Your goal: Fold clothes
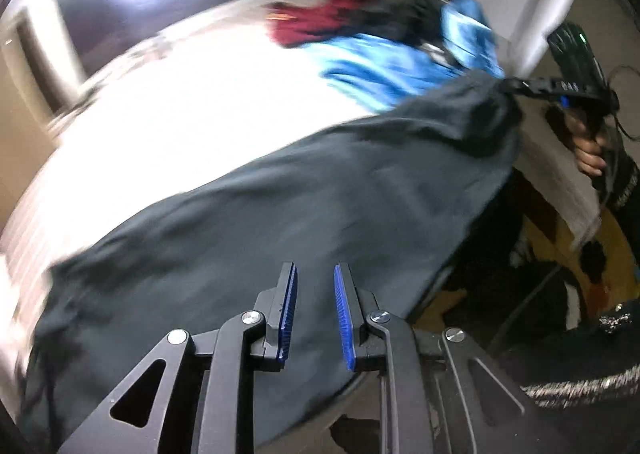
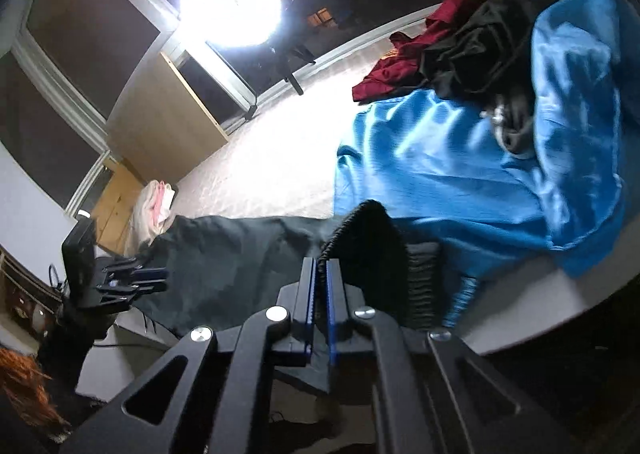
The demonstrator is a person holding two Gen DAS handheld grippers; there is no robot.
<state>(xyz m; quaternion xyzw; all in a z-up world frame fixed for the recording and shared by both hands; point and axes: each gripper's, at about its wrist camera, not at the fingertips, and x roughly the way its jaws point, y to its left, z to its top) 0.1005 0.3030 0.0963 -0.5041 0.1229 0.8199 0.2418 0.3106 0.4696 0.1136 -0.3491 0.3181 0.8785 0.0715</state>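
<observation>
— Dark cloth, that garment (image 1: 280, 213), lies along the near edge of the white bed (image 1: 200, 113); why hold it at both ends?

— To stretch it flat for folding, I'd guess. The right gripper (image 2: 320, 286) is clamped on its ribbed hem. The left gripper (image 1: 316, 314) hangs over the other end, tongs slightly apart, nothing pinched

— And the blue sheet (image 2: 460, 157) with the red piece (image 2: 404, 61)?

— Heaped further back, probably waiting
</observation>
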